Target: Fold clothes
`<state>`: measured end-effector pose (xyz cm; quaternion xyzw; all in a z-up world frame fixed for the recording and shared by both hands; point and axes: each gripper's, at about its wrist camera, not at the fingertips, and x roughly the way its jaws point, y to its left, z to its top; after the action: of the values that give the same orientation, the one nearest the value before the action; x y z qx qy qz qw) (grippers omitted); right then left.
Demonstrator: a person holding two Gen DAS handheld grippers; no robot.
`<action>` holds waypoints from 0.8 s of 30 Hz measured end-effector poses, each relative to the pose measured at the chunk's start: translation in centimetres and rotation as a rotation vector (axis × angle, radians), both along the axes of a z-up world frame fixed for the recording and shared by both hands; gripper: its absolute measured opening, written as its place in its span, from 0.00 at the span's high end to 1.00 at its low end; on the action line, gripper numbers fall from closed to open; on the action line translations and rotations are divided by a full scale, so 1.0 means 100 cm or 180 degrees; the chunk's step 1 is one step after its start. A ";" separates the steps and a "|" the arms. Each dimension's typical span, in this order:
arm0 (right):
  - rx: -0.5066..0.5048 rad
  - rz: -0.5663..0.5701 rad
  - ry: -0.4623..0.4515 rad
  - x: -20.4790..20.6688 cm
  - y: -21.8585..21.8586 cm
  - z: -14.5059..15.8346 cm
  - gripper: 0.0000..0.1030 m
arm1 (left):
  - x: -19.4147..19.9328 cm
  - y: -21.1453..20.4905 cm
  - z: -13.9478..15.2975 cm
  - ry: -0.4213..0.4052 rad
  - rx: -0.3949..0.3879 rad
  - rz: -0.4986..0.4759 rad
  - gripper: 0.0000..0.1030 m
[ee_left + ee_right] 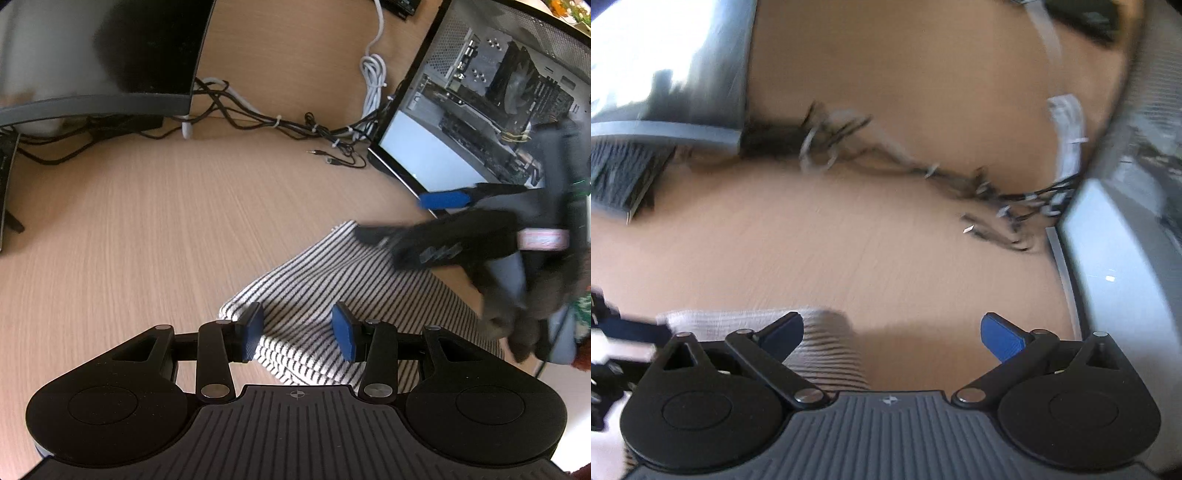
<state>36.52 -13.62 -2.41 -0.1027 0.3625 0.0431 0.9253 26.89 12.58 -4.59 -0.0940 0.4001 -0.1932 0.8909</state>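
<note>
Wooden desk bears a striped cloth; left claw straddles it half-spread, right claw wide, empty.

Both grippers, left gripper & right gripper: black linkage arms w/ silver pivot screws, round black discs at lower left & right, ribbed grey plate bottom centre w/ small crosshair mark, blue ribbed pads.

Setting: office or computer workstation. Wood-grain table carries monitor, open-sided PC case, tangled black cables, coiled white cable.
</note>
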 end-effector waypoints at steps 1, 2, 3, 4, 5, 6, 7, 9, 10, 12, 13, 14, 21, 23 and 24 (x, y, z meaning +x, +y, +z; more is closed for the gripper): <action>-0.0022 -0.0072 -0.0035 -0.003 -0.003 0.001 0.00 | 0.000 0.000 0.000 0.0002 -0.0003 -0.0001 0.55; -0.0056 -0.0137 -0.0058 -0.006 -0.005 0.002 0.00 | 0.000 0.000 0.000 0.0004 -0.0004 -0.0003 0.55; -0.0146 -0.0160 -0.0013 -0.006 -0.005 -0.004 0.00 | 0.000 0.000 0.000 0.0006 -0.0002 -0.0006 0.55; -0.0222 -0.0167 0.0039 -0.005 -0.005 -0.013 0.00 | 0.000 0.000 0.000 0.0006 0.0000 -0.0010 0.55; -0.0290 -0.0174 0.0076 -0.005 -0.005 -0.021 0.00 | 0.000 -0.001 0.000 0.0005 0.0006 -0.0013 0.55; -0.0324 -0.0188 0.0037 -0.006 -0.004 -0.027 0.00 | 0.000 -0.001 0.000 0.0004 0.0024 -0.0016 0.55; -0.0358 -0.0200 0.0002 -0.006 -0.002 -0.031 0.00 | 0.001 -0.002 0.001 0.0003 0.0041 -0.0020 0.55; -0.0418 -0.0210 -0.0025 -0.006 0.001 -0.031 0.00 | 0.000 -0.005 0.002 -0.0005 0.0096 -0.0030 0.55; -0.0393 -0.0215 -0.0017 -0.007 0.000 -0.029 0.00 | 0.000 -0.006 0.002 -0.0007 0.0116 -0.0033 0.55; -0.0254 -0.0219 0.0009 -0.012 -0.007 -0.021 0.00 | -0.001 -0.007 0.002 -0.0006 0.0135 -0.0041 0.55; -0.0119 -0.0222 0.0029 -0.018 -0.013 -0.016 0.00 | -0.001 -0.007 0.002 -0.0007 0.0140 -0.0043 0.55; 0.0022 -0.0223 0.0050 -0.024 -0.018 -0.011 0.00 | -0.002 -0.007 0.002 -0.0008 0.0147 -0.0040 0.55; 0.0762 0.0182 0.0480 -0.085 -0.037 -0.005 0.00 | -0.001 -0.012 0.002 -0.0022 0.0199 -0.0012 0.54; 0.0664 0.0222 0.0541 -0.098 -0.033 -0.017 0.00 | -0.002 -0.013 0.001 -0.0025 0.0204 -0.0001 0.54; 0.0725 0.0189 0.0557 -0.102 -0.033 -0.022 0.00 | -0.002 -0.013 0.001 -0.0025 0.0207 0.0004 0.54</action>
<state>26.30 -16.95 -4.56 -0.0036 0.4313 0.1200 0.8942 26.69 11.26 -4.53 -0.0645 0.4027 -0.1799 0.8952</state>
